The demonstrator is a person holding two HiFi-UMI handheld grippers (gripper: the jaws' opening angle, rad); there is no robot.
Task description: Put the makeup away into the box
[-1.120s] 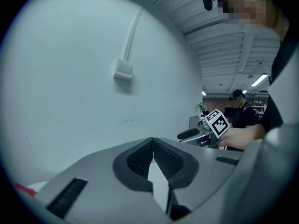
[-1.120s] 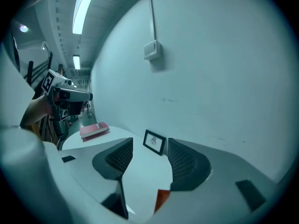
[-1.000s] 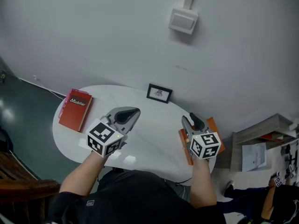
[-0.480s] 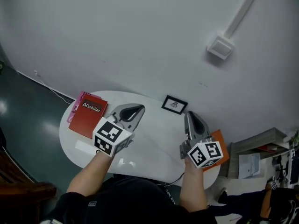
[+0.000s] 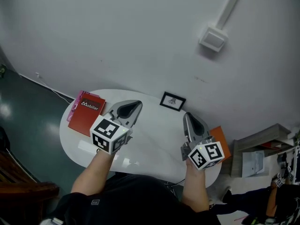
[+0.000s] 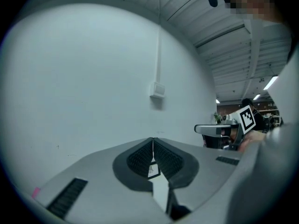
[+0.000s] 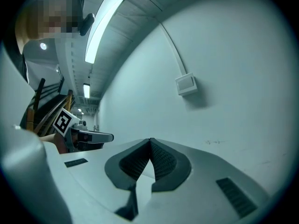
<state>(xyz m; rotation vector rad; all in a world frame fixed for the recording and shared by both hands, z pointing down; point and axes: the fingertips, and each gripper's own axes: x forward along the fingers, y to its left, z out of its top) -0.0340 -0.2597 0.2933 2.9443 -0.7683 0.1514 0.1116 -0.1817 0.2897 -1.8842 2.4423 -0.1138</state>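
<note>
No makeup shows in any view. An orange flat box-like thing lies at the right end of the white oval table, half hidden behind my right gripper. My left gripper hangs over the table's left half, shut and holding nothing; in the left gripper view its jaws meet tip to tip. My right gripper is also held above the table, just left of the orange thing, jaws together and bare. Both point level at the pale wall.
A red book on something pink lies at the table's left end. A small black-framed picture stands at the back edge by the wall. A wall switch box is above. Shelves with papers stand to the right.
Both grippers have risen and moved toward the wall. The right one has left its place over the orange thing and its jaws have closed on nothing.
</note>
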